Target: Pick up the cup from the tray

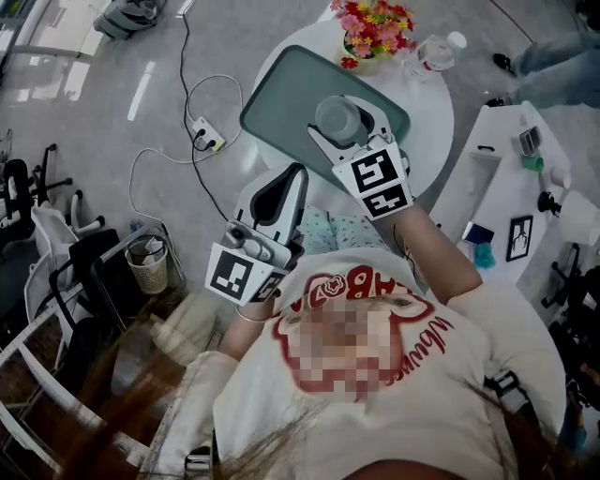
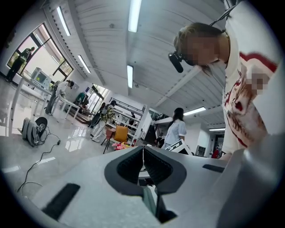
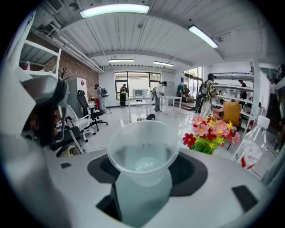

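A clear plastic cup point(image 1: 339, 119) sits between the jaws of my right gripper point(image 1: 349, 127), which is shut on it over the grey-green tray point(image 1: 278, 94). In the right gripper view the cup point(image 3: 142, 153) fills the centre with its open mouth turned toward the camera, and the right gripper point(image 3: 142, 180) clamps its sides. My left gripper point(image 1: 292, 180) is held close to the person's body, short of the tray, with its jaws closed together. The left gripper point(image 2: 143, 153) points up into the room and holds nothing.
The tray lies on a round white table point(image 1: 433, 127) with a flower bunch point(image 1: 375, 23) and a water bottle point(image 1: 431, 54) at its far edge. On the floor to the left are a power strip point(image 1: 208, 134) and a waste bin point(image 1: 150, 267). A white desk point(image 1: 506, 178) stands at the right.
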